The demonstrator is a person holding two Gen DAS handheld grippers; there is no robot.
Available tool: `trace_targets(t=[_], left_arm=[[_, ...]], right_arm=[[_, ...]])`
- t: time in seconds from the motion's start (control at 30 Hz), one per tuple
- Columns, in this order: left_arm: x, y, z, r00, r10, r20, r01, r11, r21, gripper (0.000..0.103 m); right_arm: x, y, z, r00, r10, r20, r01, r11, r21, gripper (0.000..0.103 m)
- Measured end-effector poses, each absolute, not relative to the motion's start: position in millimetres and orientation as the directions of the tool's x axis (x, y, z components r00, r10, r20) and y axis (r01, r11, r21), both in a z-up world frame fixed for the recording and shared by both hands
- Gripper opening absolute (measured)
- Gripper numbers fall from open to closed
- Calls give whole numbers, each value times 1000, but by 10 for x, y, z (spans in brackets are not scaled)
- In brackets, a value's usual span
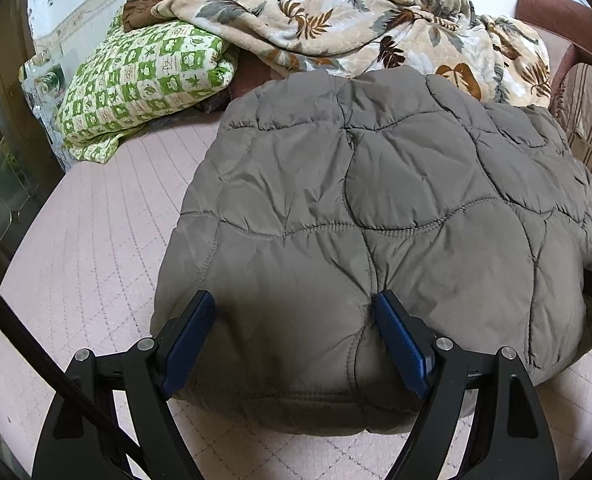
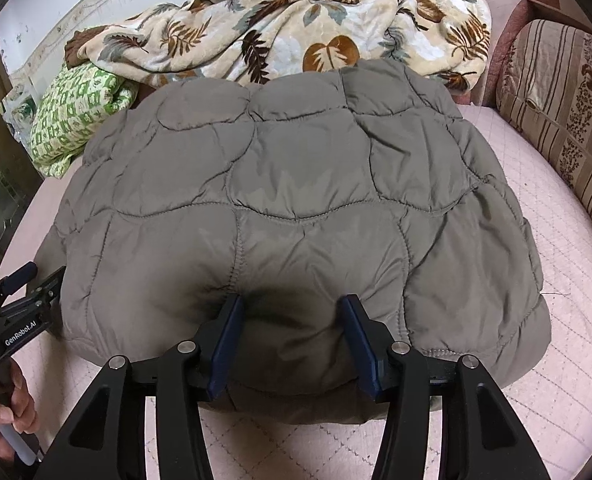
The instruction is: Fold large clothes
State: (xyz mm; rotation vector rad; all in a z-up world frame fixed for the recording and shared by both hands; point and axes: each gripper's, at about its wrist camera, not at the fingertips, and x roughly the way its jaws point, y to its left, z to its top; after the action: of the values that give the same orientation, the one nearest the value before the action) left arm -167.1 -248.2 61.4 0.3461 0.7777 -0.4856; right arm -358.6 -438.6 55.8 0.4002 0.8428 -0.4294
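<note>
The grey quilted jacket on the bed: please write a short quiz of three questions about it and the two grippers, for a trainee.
1. True or false: the quilted jacket hangs from a hanger.
2. What lies directly behind the jacket, toward the wall? A) a leaf-print blanket B) a laptop C) a pair of shoes
3. Which part of the jacket do the left gripper and the right gripper both straddle?

Key:
1. False; it lies folded on the pink bed cover.
2. A, the leaf-print blanket.
3. Its near edge, with padding bulging between the blue fingers of each.
</note>
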Motion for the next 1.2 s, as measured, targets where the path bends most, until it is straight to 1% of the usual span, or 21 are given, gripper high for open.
trace_targets(t=[0.17, 0.3, 0.7, 0.93, 1.2], left_arm=[[-1681, -2512, 571, 624, -274, -732, 526, 840, 133, 83], [-1724, -2439, 596, 621, -281, -732, 519, 847, 116, 83], [-1996, -2146, 731, 623, -298, -723, 510, 856, 87, 82], [-2114, -2181, 685, 622, -297, -724, 531, 840, 111, 82], [-1992, -2223, 606, 598, -291, -747, 519, 851, 84, 82]], right_arm=[[-3536, -4368, 505, 576, -219, -788, 512, 848, 139, 58], [-3555, -4354, 497, 581, -229, -781, 511, 850, 130, 58], [-3964, -4116, 721, 608, -285, -741, 505, 859, 84, 58], [-4061, -4031, 781, 628, -283, -725, 506, 856, 105, 58], [-4020, -4121, 697, 603, -286, -744, 536, 836, 113, 58]])
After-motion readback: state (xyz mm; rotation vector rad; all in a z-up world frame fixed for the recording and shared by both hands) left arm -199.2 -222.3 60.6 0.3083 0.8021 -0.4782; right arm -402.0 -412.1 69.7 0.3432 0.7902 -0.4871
